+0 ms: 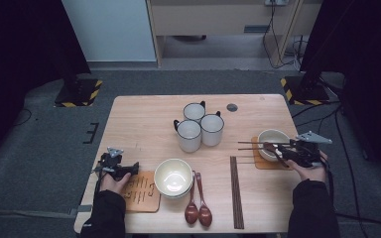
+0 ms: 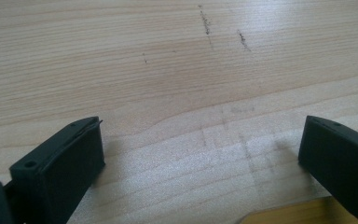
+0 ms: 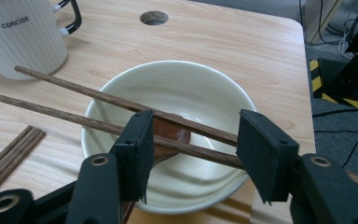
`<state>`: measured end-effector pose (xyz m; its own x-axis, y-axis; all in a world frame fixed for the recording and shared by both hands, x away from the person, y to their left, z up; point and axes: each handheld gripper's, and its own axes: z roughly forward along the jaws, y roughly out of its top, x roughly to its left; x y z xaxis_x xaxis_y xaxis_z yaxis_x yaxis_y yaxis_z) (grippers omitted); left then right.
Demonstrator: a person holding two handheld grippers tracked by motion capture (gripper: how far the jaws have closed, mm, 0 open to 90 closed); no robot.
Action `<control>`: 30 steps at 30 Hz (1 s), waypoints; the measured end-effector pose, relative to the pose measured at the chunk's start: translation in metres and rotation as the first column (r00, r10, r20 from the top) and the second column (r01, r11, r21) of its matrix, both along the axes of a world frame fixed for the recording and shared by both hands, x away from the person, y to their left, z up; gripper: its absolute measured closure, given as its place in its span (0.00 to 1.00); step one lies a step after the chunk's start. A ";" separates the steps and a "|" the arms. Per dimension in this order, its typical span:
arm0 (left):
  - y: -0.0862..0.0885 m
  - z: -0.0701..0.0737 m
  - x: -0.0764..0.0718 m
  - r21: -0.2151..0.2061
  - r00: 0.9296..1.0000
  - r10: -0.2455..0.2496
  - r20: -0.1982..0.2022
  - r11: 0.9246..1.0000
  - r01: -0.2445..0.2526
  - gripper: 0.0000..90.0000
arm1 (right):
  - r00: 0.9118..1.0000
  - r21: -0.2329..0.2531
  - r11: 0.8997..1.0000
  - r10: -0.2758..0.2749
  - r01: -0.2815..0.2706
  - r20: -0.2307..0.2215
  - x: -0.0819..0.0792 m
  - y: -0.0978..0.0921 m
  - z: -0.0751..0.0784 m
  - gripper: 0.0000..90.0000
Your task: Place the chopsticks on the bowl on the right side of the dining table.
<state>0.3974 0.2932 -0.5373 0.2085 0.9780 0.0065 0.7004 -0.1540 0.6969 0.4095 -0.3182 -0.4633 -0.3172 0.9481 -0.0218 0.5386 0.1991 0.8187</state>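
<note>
the right claw [image 3: 191, 140] sat low at the near rim of a cream ceramic bowl [image 3: 205, 93], its two black jaws spread apart and clamping nothing. between the jaws ran a pair of dark brown wooden chopsticks [image 3: 102, 112], laid across the bowl's rim. their long axis ran crosswise on the worktop, tips pointing toward the person's left, at the white ribbed mugs [image 1: 199, 127]. under them, inside the bowl, lay a reddish-brown wooden spoon [image 3: 170, 133]. in the high view the bowl stood on a small orange-brown wooden mat [image 1: 262, 162] at the right edge of the pale wooden worktop [image 1: 144, 124].

the left claw [image 2: 200, 149] was released too, jaws wide over bare worktop, with a corner of another mat just in front of it. in the high view it rested at the left edge, just beside a brown wooden mat [image 1: 141, 191].
</note>
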 end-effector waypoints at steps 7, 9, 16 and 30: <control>0.000 0.000 0.000 0.000 1.000 0.000 0.000 1.000 0.000 0.00 | 1.000 -0.031 0.999 0.010 -0.010 0.021 0.004 0.005 -0.005 0.45; 0.000 0.000 0.000 0.000 1.000 0.000 -0.001 1.000 0.000 0.00 | 1.000 -0.045 0.999 0.011 -0.010 0.025 0.005 0.005 -0.007 0.44; 0.000 0.000 0.000 0.000 1.000 0.000 0.000 1.000 0.000 0.00 | 1.000 -0.053 0.999 0.006 -0.004 0.030 0.008 0.004 -0.009 0.42; 0.000 0.000 0.000 0.000 1.000 0.000 0.000 1.000 0.000 0.00 | 0.999 -0.074 0.997 -0.002 0.005 0.032 0.015 0.004 -0.012 0.41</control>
